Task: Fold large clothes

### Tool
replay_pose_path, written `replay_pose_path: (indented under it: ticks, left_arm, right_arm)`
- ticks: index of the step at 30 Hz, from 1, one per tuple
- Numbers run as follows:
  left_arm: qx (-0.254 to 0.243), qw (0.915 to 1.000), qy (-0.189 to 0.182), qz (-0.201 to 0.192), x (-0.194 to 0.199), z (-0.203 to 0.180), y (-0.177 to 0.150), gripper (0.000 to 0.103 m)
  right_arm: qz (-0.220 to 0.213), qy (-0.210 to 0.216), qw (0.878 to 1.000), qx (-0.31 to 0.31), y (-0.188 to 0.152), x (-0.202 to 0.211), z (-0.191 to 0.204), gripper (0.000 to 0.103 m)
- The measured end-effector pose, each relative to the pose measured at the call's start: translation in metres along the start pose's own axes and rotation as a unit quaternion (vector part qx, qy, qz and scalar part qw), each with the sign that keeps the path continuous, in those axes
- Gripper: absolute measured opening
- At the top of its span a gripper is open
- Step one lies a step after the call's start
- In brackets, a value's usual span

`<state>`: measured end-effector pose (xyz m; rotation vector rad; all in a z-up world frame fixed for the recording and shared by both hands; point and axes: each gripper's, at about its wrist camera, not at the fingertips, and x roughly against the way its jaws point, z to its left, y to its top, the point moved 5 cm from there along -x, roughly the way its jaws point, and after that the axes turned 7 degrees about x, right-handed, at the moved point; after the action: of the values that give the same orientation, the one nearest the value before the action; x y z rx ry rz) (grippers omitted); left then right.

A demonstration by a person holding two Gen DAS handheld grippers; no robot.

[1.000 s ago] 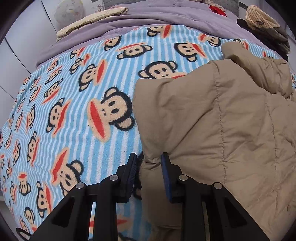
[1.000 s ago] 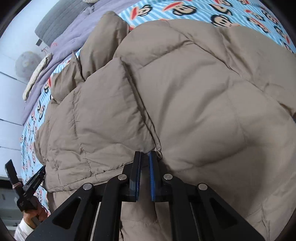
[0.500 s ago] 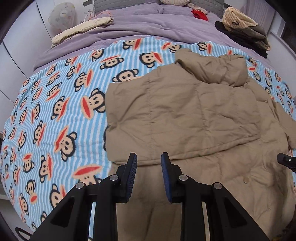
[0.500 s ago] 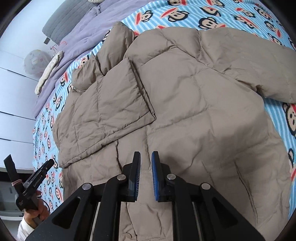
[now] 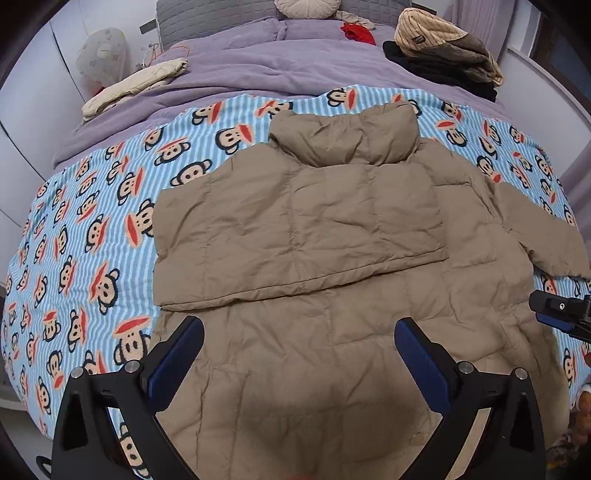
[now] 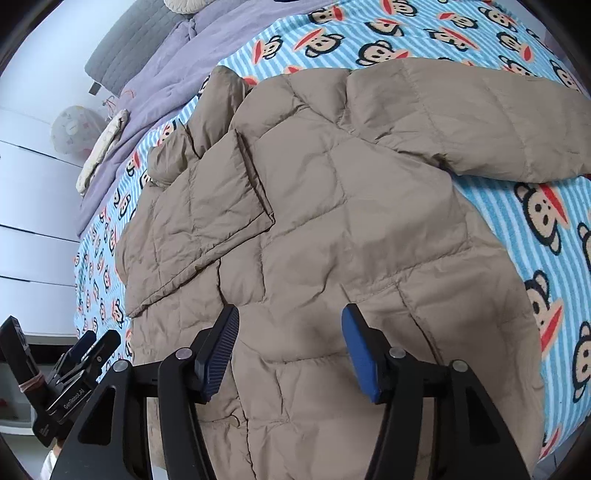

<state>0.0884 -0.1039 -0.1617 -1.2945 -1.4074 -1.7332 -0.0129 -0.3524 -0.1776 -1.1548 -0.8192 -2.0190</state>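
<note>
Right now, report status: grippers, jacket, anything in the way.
Left gripper and right gripper just opened, both empty above the jacket. One sleeve folded across it, other sleeve still spread out. Nothing in the way.

— What sort of place is this?
— A home bedroom: a bed under a monkey-print blanket point(image 5: 110, 229), a purple duvet point(image 5: 258, 70), a grey padded headboard point(image 5: 207, 18), and folded clothes point(image 5: 443, 55) piled beside the pillows.
</note>
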Motion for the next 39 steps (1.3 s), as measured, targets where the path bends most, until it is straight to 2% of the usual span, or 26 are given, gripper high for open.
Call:
replay_pose_path:
  ticks: [1, 5, 6, 10, 14, 18, 22, 29, 34, 35, 36, 39]
  left_arm:
    - [-0.001, 1.0, 0.0, -0.004, 0.0, -0.006, 0.002, 0.103]
    - [-0.022, 0.9998, 0.003, -0.002, -0.004, -0.03, 0.005, 0.103]
    - [-0.028, 0.9996, 0.004, 0.0, -0.006, -0.037, 0.004, 0.103]
    - [-0.038, 0.9991, 0.013, 0.009, -0.013, -0.056, 0.003, 0.103]
    - [-0.032, 0.9991, 0.012, 0.024, -0.021, -0.068, 0.005, 0.103]
    - [-0.029, 0.9991, 0.0, 0.032, -0.026, -0.081, 0.007, 0.103]
    - [-0.036, 0.9989, -0.008, 0.031, -0.029, -0.101, 0.008, 0.103]
    - [-0.047, 0.9978, -0.016, 0.044, -0.04, -0.137, 0.003, 0.103]
    - [-0.061, 0.9967, -0.018, 0.051, -0.047, -0.158, -0.002, 0.103]
    - [-0.062, 0.9966, -0.019, 0.051, -0.048, -0.162, -0.003, 0.103]
    - [-0.063, 0.9965, -0.019, 0.052, -0.049, -0.164, -0.004, 0.103]
    - [-0.066, 0.9961, -0.02, 0.055, -0.053, -0.169, -0.005, 0.103]
  right_arm:
    - [-0.002, 0.001, 1.0, -0.002, 0.0, 0.003, -0.005, 0.082]
    - [-0.023, 0.001, 0.999, -0.024, 0.004, 0.018, -0.03, 0.093]
    - [-0.028, 0.003, 0.999, -0.028, 0.004, 0.021, -0.035, 0.103]
    - [-0.032, 0.025, 0.998, -0.051, 0.005, 0.031, -0.062, 0.103]
    - [-0.028, 0.065, 0.993, -0.092, 0.006, 0.039, -0.098, 0.103]
    - [-0.053, 0.07, 0.986, -0.144, 0.005, 0.05, -0.142, 0.103]
    - [-0.08, 0.085, 0.97, -0.215, 0.008, 0.058, -0.198, 0.103]
    - [-0.122, 0.097, 0.944, -0.292, 0.019, 0.064, -0.273, 0.103]
    - [-0.166, 0.142, 0.912, -0.348, 0.036, 0.067, -0.32, 0.103]
    - [-0.181, 0.159, 0.901, -0.362, 0.043, 0.068, -0.33, 0.103]
    - [-0.19, 0.167, 0.895, -0.368, 0.045, 0.069, -0.334, 0.103]
    - [-0.226, 0.207, 0.863, -0.4, 0.062, 0.07, -0.356, 0.103]
